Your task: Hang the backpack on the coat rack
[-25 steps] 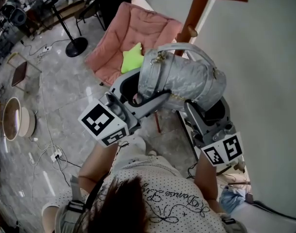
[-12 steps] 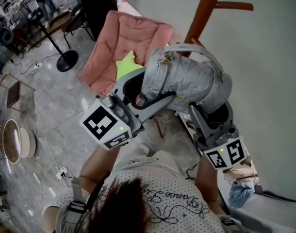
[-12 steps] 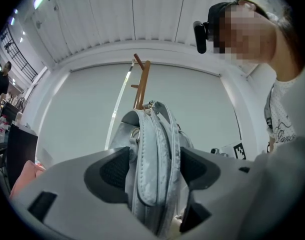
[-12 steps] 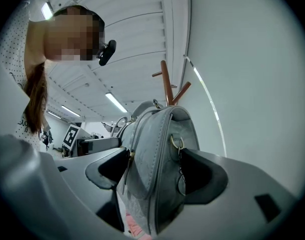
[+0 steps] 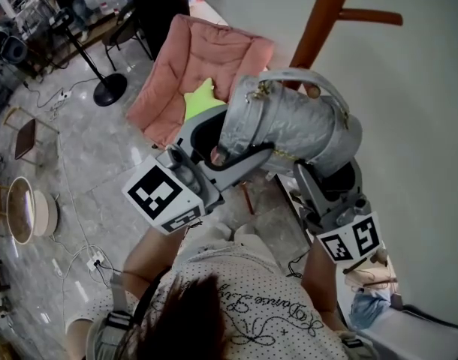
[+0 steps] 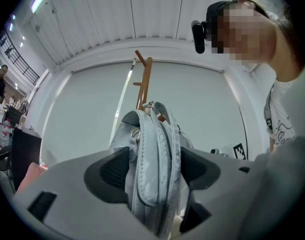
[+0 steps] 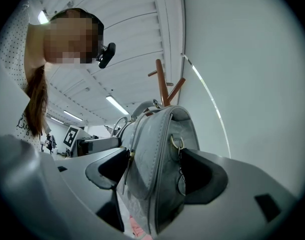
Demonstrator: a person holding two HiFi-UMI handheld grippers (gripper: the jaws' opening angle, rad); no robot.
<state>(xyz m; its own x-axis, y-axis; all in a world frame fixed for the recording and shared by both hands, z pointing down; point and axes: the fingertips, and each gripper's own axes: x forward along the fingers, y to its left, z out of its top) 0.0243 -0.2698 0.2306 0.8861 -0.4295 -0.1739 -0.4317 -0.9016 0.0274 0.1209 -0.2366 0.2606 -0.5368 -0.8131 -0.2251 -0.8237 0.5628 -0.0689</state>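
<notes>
A silver-grey backpack (image 5: 289, 126) is held up between both grippers, close to the brown wooden coat rack (image 5: 326, 13). Its top handle (image 5: 289, 73) arches up by the pole, and a peg tip (image 5: 313, 91) shows just under the loop. My left gripper (image 5: 229, 156) is shut on the bag's left side. My right gripper (image 5: 319, 175) is shut on its right side. In the left gripper view the backpack (image 6: 152, 154) fills the jaws with the coat rack (image 6: 144, 81) behind. The right gripper view has the backpack (image 7: 157, 154) pinched too, below the rack's pegs (image 7: 165, 91).
A pink folding chair (image 5: 199, 66) with a green cushion (image 5: 203, 100) stands behind the bag. The pale wall (image 5: 424, 126) runs close on the right. A floor stand's round base (image 5: 109, 88), a round basket (image 5: 22, 208) and cables lie on the tiled floor at left.
Both grippers have carried the backpack up and a little right toward the rack. The peg tip that stood above the handle now sits under its loop.
</notes>
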